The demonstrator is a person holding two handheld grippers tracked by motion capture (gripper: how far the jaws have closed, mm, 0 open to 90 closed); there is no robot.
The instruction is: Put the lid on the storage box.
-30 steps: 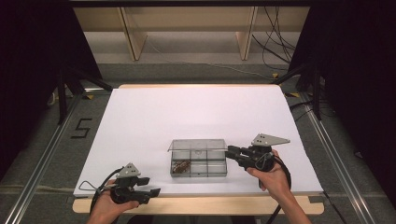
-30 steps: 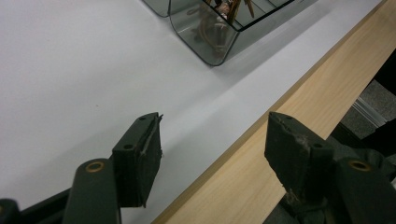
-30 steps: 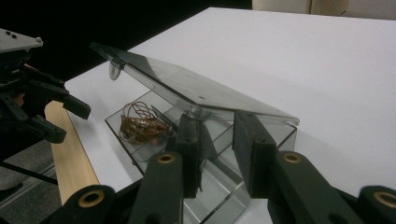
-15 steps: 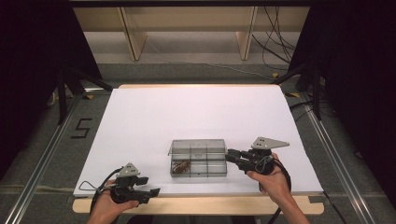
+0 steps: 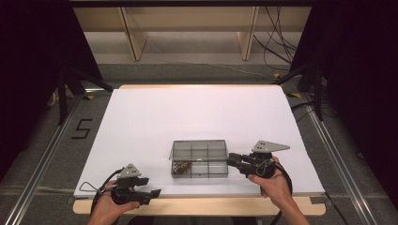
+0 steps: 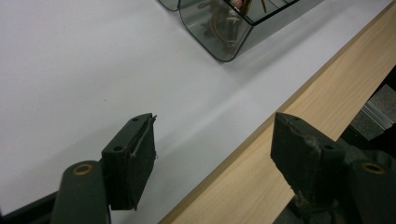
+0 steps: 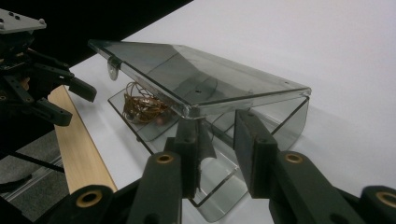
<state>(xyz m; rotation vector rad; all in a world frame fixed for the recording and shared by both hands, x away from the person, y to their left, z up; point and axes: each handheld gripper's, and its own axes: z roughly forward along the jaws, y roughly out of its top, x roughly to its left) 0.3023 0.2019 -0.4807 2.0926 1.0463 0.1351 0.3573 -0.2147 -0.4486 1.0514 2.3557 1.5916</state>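
A white sheet (image 5: pixel 187 117) covers the wooden table (image 5: pixel 197 205); left tool (image 5: pixel 151 193) gapes, right tool (image 5: pixel 231 159) grips the box lid (image 7: pixel 196 77).

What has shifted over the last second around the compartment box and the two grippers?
The left gripper, near the table's front edge, has just been opening its jaws with nothing between them. The right gripper has slid slightly toward the table's front edge along the box's end, where its jaws now sit under the raised lid. The compartment box and the brown tangle inside have not moved.
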